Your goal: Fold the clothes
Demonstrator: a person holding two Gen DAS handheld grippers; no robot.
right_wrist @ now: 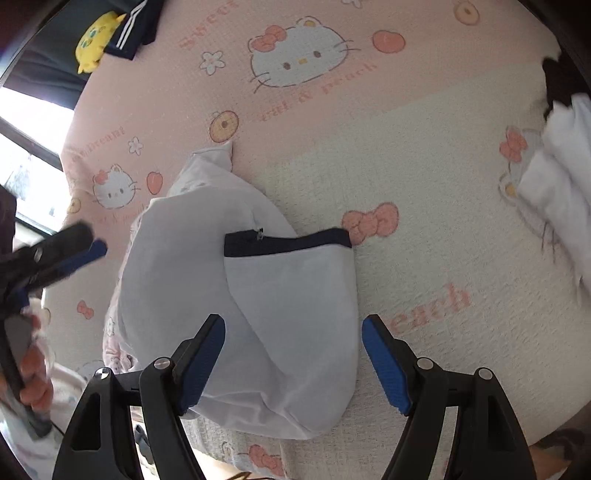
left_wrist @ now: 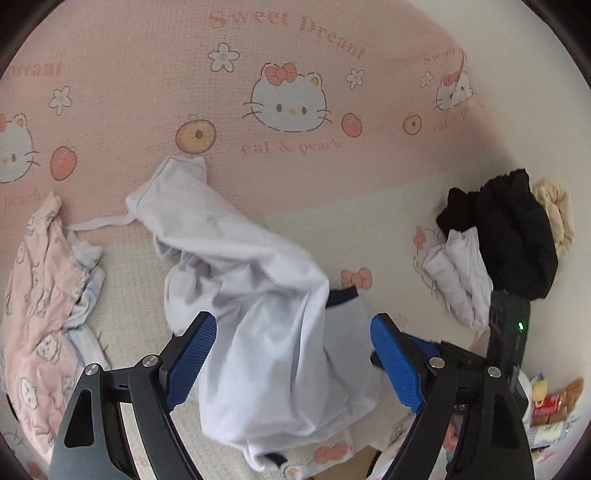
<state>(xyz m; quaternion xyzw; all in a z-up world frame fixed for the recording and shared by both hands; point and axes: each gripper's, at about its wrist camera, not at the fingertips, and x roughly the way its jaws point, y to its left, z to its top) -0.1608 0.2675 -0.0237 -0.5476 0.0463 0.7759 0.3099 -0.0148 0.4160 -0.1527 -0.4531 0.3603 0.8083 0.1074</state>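
Note:
A crumpled white garment (left_wrist: 258, 295) with navy trim lies on the pink cat-print bedsheet (left_wrist: 332, 177). My left gripper (left_wrist: 293, 325) hangs above it, open, its blue pads (left_wrist: 192, 358) apart from the cloth. In the right wrist view the same garment (right_wrist: 288, 350) shows a navy zipped edge (right_wrist: 288, 243) on top. My right gripper (right_wrist: 293, 325) stands open over its near part, holding nothing. The left gripper (right_wrist: 85, 247) appears blurred at the left edge, held by a hand (right_wrist: 33, 384).
A pink printed garment (left_wrist: 37, 295) lies at the left. At the right sit a black garment (left_wrist: 517, 236), a cream cloth (left_wrist: 557, 218) and a bunched white cloth (left_wrist: 458, 269). A yellow plush (right_wrist: 96, 40) and a striped dark garment (right_wrist: 136, 26) lie at the bed's far corner.

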